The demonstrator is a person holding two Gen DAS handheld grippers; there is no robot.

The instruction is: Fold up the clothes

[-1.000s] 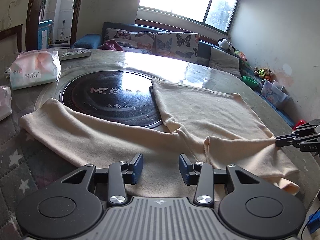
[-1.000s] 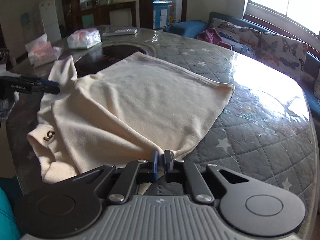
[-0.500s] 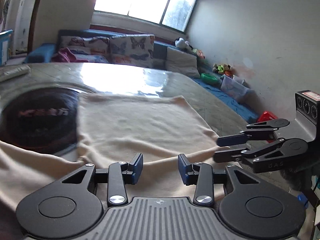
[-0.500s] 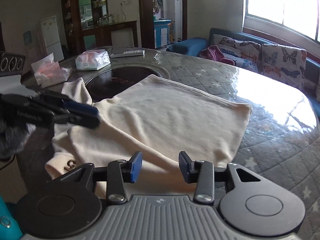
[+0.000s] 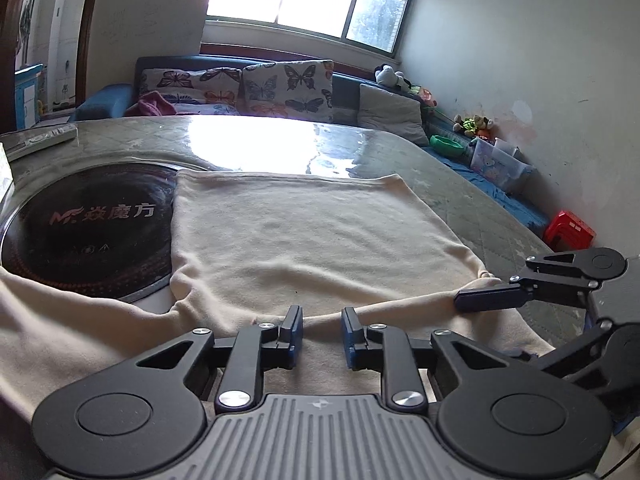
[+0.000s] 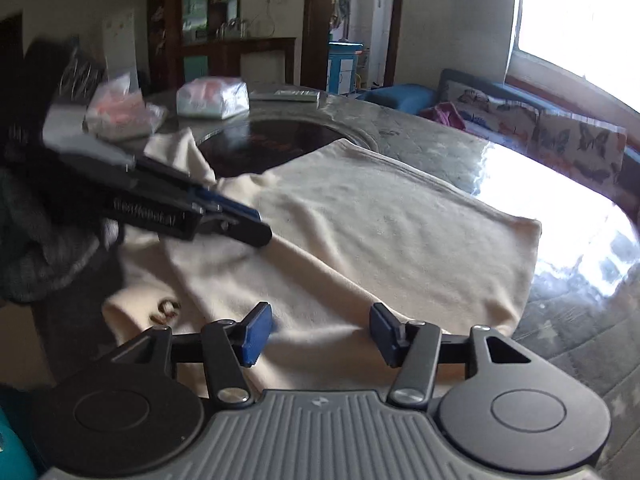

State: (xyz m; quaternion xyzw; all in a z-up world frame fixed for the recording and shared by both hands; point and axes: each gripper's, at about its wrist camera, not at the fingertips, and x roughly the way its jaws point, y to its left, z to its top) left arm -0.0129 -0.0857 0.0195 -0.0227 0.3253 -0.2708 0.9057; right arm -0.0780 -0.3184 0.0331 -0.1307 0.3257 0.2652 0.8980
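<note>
Right gripper (image 6: 316, 330), earlier pinching the cream garment (image 5: 312, 236) hem, now spread and opening over cloth at lower centre; left gripper (image 5: 321, 330) narrowing, still gapped, gripping nothing.

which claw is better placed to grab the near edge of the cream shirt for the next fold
Probably the left claw: its jaws have just been closing, narrow around a raised ridge of the cream shirt at the near edge. The right claw has just been opening and stands wide over flat cloth.
</note>
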